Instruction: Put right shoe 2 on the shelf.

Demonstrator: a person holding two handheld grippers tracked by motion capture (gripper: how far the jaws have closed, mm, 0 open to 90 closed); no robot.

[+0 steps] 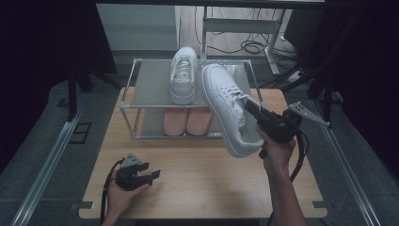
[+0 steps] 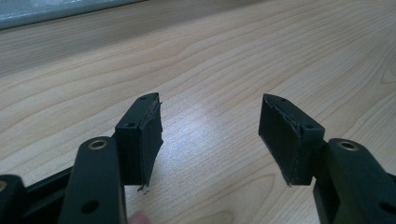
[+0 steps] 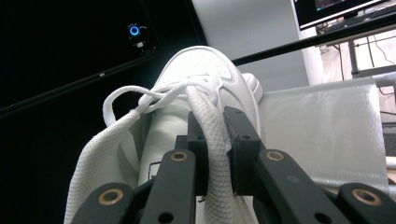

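Observation:
My right gripper (image 1: pixel 251 109) is shut on the collar of a white sneaker (image 1: pixel 226 106), lifted and tilted in front of the shoe rack (image 1: pixel 129 89). In the right gripper view the two jaws pinch the sneaker's padded rim (image 3: pixel 212 140), with the laces (image 3: pixel 140 100) and toe beyond my right gripper (image 3: pixel 215 135). A second white sneaker (image 1: pixel 183 75) stands on the rack's top shelf. A pair of pink shoes (image 1: pixel 187 121) sits on the lower shelf. My left gripper (image 1: pixel 153 175) rests open on the wooden table (image 1: pixel 202 183) at the front left, nothing between its fingers (image 2: pixel 142 135).
The rack stands at the table's far edge, its top shelf bare to the left of the sneaker. A desk frame and cables (image 1: pixel 251 44) lie on the floor beyond. Metal rails (image 1: pixel 51 155) run along both sides of the table.

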